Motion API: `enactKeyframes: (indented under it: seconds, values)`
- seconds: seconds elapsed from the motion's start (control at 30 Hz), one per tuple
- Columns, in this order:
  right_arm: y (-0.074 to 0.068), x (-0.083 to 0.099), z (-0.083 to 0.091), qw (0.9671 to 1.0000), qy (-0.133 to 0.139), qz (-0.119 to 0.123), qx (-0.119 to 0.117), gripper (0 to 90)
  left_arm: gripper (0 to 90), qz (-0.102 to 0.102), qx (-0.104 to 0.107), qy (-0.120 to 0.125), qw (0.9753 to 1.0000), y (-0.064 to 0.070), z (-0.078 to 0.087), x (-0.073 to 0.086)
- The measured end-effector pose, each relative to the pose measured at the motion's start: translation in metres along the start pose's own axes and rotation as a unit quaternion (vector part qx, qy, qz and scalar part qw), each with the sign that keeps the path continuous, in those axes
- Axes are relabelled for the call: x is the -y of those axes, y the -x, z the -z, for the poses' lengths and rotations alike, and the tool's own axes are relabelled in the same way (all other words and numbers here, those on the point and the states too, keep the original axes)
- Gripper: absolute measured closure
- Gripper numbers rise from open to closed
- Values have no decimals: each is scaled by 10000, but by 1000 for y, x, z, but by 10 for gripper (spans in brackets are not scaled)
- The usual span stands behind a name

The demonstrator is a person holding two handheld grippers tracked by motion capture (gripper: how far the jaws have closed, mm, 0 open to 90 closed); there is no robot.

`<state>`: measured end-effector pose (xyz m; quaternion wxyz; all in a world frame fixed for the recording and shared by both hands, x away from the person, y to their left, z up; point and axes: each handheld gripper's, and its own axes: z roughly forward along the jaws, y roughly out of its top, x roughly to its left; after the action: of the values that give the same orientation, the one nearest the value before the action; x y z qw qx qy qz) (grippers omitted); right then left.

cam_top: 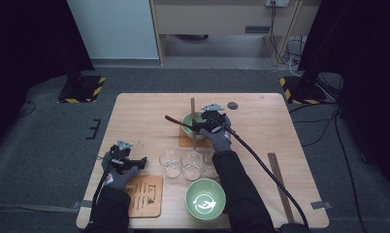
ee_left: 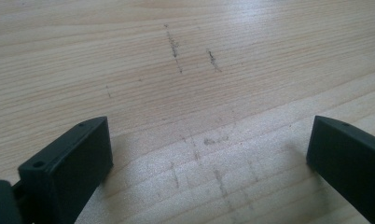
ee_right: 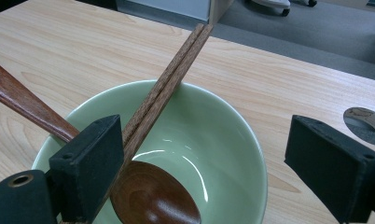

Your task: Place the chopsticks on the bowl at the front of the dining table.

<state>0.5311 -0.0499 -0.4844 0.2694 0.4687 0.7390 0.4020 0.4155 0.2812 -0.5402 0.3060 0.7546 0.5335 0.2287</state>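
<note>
High view is showing a person working a place setting at a pale wooden table (cam_top: 135, 116), the right gripper (cam_top: 211, 121) hovering over a celadon-green bowl (cam_top: 189, 121) that is sitting on a small wooden coaster (cam_top: 186, 142) near the table's middle. Right gripper view is looking straight into that green bowl (ee_right: 213, 135): a dark wooden spoon (ee_right: 153, 196) is already lying inside it with its handle running out over the rim, and a pair of wooden chopsticks (ee_right: 171, 79) is resting across the rim, passing just beside one of the jaws, which are standing wide apart and gripping nothing. By the look of it, spoon and chopsticks are already delivered to this bowl and the gripper is letting go or about to tidy them. Still waiting, it seems, are the second green bowl (cam_top: 205, 200) at the near edge and another pair of chopsticks (cam_top: 280, 187) lying apart toward the right side. Left gripper (cam_top: 127, 161) is idling low over bare wood near a printed wooden mat (cam_top: 145, 196), its jaws spread with nothing between them. Three clear glasses (cam_top: 190, 165) are crowding the space between the two bowls, right under the right forearm, and the trailing black cable (cam_top: 261, 165) is crossing the table toward the spare chopsticks.
</note>
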Motion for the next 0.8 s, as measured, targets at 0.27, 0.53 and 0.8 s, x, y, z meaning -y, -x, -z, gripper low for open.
enactKeyframes:
  seconds: [0.27, 0.53, 0.8]
  values:
    - [0, 1, 2, 10000, 4, 17, -28, 114, 0, -1, -1, 0, 10000, 0, 0, 0]
    - [-1, 2, 3, 10000, -1, 42, -30, 114, 0, 0, 0, -1, 10000, 0, 0, 0]
    - [-1, 2, 5, 10000, 15, 43, -57, 107, 0, 0, 0, -1, 10000, 0, 0, 0]
